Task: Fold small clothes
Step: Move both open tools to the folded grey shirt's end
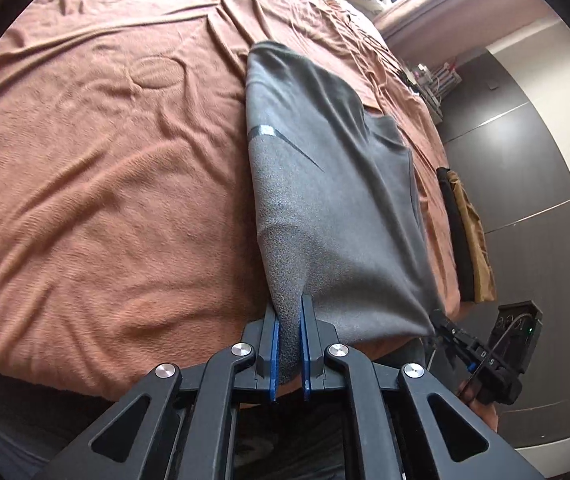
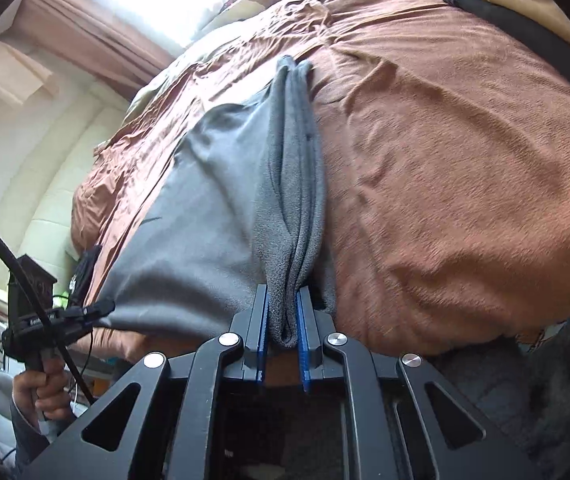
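Two corners of one grey garment (image 1: pixel 325 208) are pinched at the near edge of the bed (image 1: pixel 97 168), so its near hem hangs taut between them while the far end rests on the brown blanket. Left gripper (image 1: pixel 288 320) has its jaws closed tight on one corner; right gripper (image 2: pixel 283 312) is clamped on a bunched roll of cloth at the other. Holding both corners likely readies a fold away from the person.

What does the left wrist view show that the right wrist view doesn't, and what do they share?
Left wrist only: a dark stripe mark on the grey garment, and the right gripper from outside. Right wrist only: the left gripper from outside and the hand holding it. Both: jaws shut on the garment's near edge, the brown bedspread, and the black and tan clothes.
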The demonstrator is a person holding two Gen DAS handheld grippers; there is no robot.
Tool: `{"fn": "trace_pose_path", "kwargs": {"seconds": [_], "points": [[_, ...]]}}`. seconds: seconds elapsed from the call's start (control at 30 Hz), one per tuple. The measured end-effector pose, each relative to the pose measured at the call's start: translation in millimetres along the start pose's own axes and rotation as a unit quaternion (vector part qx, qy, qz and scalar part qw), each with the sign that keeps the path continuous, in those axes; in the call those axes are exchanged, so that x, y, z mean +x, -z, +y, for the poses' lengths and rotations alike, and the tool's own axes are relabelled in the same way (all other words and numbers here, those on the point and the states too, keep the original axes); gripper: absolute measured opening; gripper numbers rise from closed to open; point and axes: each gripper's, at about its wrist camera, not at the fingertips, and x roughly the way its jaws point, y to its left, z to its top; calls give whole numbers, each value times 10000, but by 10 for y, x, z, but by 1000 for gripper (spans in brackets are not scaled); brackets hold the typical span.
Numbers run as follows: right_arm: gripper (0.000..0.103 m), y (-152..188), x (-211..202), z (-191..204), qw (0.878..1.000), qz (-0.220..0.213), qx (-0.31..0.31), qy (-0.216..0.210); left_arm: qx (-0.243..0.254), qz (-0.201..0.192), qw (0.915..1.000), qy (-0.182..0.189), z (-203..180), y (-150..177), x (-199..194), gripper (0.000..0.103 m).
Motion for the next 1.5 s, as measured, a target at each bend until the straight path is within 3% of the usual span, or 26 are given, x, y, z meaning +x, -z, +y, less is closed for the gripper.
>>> {"fn": "trace_pose_path", "kwargs": {"seconds": [0.5,0.67,0.73,0.8,0.9,1.03,1.27,1.33,1.5], "points": [[9,227,165,165,9969,584,-238,-477,160,217,9991,-327,249,248,-299,8],[13,79,184,222,9964,602,-479,-343,244,384,9953,-860,291,263,-255,17],[19,-25,160,207,9972,506,-447,-317,237,313,9960,-796,328,232,-280,36],[22,-156,148,181,9982,362,-417,-250,234,185,9961,-836,329,170,-310,46],[26,-367,149,137,9988,226,-320,-285,226,65,9963,-828,338,56,-328,46],[54,-627,207,145,9988,25,-291,-382,176,-23,9972,-730,359,-106,-307,47],[53,-864,430,243,9987,-132,-393,-284,79,-178,9978,-639,360,-401,-224,47],[45,-958,524,275,9986,-147,-444,-245,44,-205,9977,-643,377,-487,-205,47],[45,-1190,697,367,9984,-146,-541,-76,28,-253,9976,-642,398,-695,-152,47]]}}
